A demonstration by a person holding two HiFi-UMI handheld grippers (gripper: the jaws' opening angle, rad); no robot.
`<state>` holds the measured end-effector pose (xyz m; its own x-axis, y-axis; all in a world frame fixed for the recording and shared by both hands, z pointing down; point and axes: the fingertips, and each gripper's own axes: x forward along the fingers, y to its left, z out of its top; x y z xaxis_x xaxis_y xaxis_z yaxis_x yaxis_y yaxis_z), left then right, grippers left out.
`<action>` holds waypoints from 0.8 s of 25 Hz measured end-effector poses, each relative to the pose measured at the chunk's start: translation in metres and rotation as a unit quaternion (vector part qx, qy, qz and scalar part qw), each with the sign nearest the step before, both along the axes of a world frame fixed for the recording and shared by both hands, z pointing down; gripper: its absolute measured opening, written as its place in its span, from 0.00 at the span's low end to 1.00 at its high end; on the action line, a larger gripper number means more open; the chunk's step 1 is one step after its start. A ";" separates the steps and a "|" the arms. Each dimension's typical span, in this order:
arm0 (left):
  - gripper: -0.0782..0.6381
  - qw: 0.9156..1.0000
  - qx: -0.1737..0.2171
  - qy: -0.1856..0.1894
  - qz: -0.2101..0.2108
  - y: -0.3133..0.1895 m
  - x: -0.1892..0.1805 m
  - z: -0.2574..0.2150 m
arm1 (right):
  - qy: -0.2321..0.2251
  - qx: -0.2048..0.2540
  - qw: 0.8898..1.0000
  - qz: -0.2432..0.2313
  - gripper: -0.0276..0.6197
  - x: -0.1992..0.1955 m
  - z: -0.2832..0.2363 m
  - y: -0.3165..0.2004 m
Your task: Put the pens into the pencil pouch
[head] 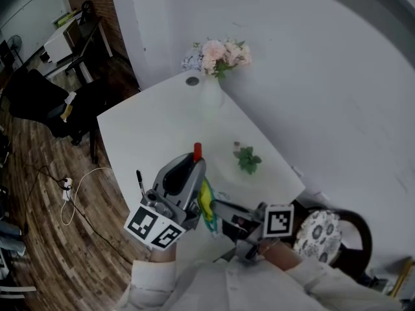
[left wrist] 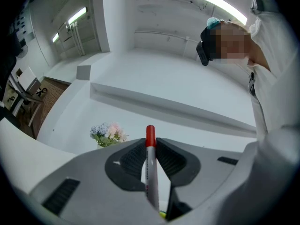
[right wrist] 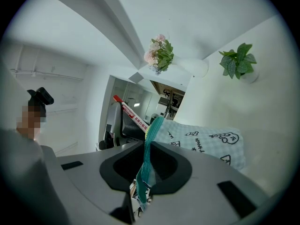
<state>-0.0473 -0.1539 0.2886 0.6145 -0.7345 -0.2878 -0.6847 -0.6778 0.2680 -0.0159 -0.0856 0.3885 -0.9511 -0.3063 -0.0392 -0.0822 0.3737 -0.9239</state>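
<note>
white table (head: pixel 142 135) underneath, wide and mostly bare. at its near end, checked pencil pouch (right wrist: pixel 206 142) stretched out from the right gripper (right wrist: pixel 149 146), jaws pinched tight on the teal edge of the mouth. just beside it, left gripper (left wrist: pixel 151 146) clamped on a red-capped marker (left wrist: pixel 150 163), cap poking up past the jaw tips, lower end running down to the pouch mouth; inside or only at the lip, hard to tell. judged as mid-insertion of this pen. for a clean finish: hold the right grip firm and steady to present an open mouth; line the barrel up with the length of the pouch; slide in along it, not across the fabric; let go only with most of the barrel swallowed, to avoid a tip-out. afterwards, over to the black pen (head: pixel 139 181) lying near the table's left edge, well apart from both tools.
</note>
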 end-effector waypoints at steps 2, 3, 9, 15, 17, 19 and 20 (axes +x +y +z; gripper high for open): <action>0.20 1.000 -0.006 -0.004 0.009 -0.001 0.003 0.003 | 0.002 0.001 1.000 0.000 0.11 0.001 0.001 -0.001; 0.20 1.000 -0.009 -0.006 0.013 -0.002 0.005 0.005 | 0.002 0.001 1.000 0.000 0.11 0.001 0.001 -0.001; 0.20 0.999 -0.023 -0.013 0.026 -0.003 0.011 0.014 | 0.001 -0.007 1.000 0.008 0.11 0.005 0.003 -0.004; 0.20 0.999 -0.034 -0.018 0.022 -0.002 0.006 0.019 | 0.004 -0.001 1.000 0.004 0.11 0.003 0.003 -0.003; 0.20 0.999 -0.037 -0.021 0.020 -0.001 0.004 0.021 | 0.004 -0.001 1.000 0.006 0.11 0.004 0.003 -0.004; 0.20 0.999 -0.040 -0.022 0.017 0.000 0.001 0.023 | 0.004 -0.004 1.000 0.010 0.11 0.005 0.003 -0.005; 0.20 0.999 -0.042 -0.022 0.015 0.001 0.000 0.024 | 0.005 -0.004 1.000 0.011 0.11 0.005 0.004 -0.005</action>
